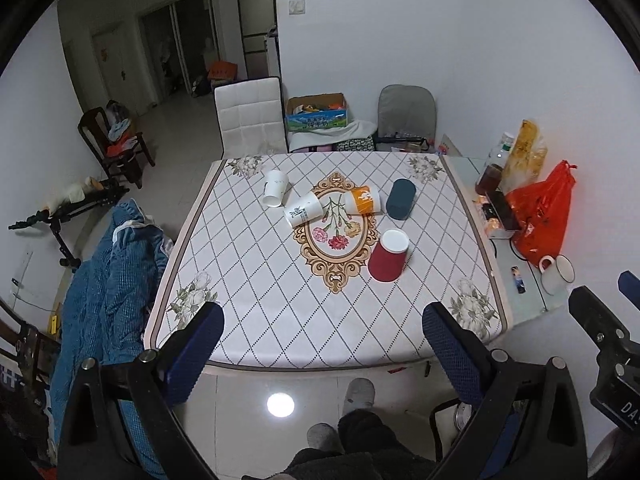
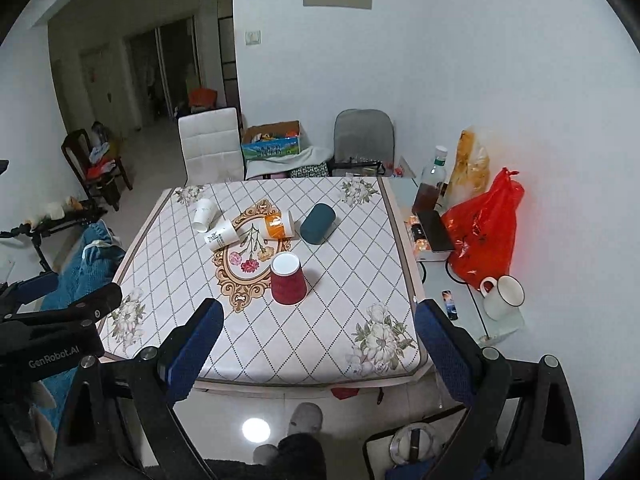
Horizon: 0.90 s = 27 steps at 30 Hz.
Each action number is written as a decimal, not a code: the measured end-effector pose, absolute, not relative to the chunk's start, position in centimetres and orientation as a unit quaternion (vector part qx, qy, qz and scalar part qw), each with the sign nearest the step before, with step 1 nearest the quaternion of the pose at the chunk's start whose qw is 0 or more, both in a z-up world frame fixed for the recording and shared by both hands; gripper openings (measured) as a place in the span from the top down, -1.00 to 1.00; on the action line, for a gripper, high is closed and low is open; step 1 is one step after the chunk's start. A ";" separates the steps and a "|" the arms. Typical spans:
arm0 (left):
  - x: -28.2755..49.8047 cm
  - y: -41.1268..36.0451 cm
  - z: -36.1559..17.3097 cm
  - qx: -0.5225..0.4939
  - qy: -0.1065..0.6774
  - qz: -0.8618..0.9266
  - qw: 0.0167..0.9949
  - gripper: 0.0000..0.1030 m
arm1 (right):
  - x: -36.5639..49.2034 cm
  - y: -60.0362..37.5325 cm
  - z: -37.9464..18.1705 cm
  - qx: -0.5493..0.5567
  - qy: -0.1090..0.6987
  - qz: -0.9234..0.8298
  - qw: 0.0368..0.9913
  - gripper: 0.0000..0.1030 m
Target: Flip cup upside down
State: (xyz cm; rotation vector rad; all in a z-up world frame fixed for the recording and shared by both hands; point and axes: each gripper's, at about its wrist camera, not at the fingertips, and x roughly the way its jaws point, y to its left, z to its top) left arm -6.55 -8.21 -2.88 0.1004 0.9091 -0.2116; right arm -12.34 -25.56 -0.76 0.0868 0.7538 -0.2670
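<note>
Several cups sit on the patterned table (image 1: pixel 280 300). A red cup (image 1: pixel 389 255) stands upside down right of the centre medallion; it also shows in the right wrist view (image 2: pixel 287 279). An orange cup (image 1: pixel 363 200), a dark teal cup (image 1: pixel 401 199) and two white cups (image 1: pixel 303 210) (image 1: pixel 275 188) lie on their sides farther back. My left gripper (image 1: pixel 320 344) is open and empty, held above the table's near edge. My right gripper (image 2: pixel 318 340) is open and empty, also at the near edge. Both are well short of the cups.
A side table on the right holds a red plastic bag (image 2: pixel 484 224), a bottle (image 2: pixel 430 184), a white mug (image 2: pixel 502 296) and a box. A white chair (image 1: pixel 250 116) and grey chair (image 1: pixel 406 112) stand behind the table. A blue blanket (image 1: pixel 108 280) lies at left.
</note>
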 end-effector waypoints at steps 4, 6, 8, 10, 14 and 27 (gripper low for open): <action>-7.8 -8.0 -2.8 0.052 0.434 -0.102 0.894 -0.97 | -14.3 -25.1 -0.3 0.046 0.364 -0.130 0.921 -0.92; -8.2 -8.0 -2.9 0.051 0.434 -0.103 0.894 -0.97 | -14.4 -25.1 -0.3 0.043 0.365 -0.130 0.921 -0.92; -8.5 -7.9 -2.9 0.052 0.433 -0.100 0.894 -0.97 | -14.8 -25.0 -0.4 0.043 0.367 -0.128 0.920 -0.92; -8.9 -7.9 -3.0 0.053 0.432 -0.099 0.895 -0.97 | -14.8 -25.1 -0.5 0.044 0.371 -0.129 0.919 -0.92; -9.5 -7.8 -2.9 0.054 0.429 -0.098 0.897 -0.97 | -14.9 -25.3 -0.4 0.047 0.367 -0.130 0.920 -0.93; -10.7 -7.3 -2.0 0.061 0.419 -0.093 0.901 -0.97 | -14.9 -25.9 -0.5 0.058 0.368 -0.125 0.920 -0.93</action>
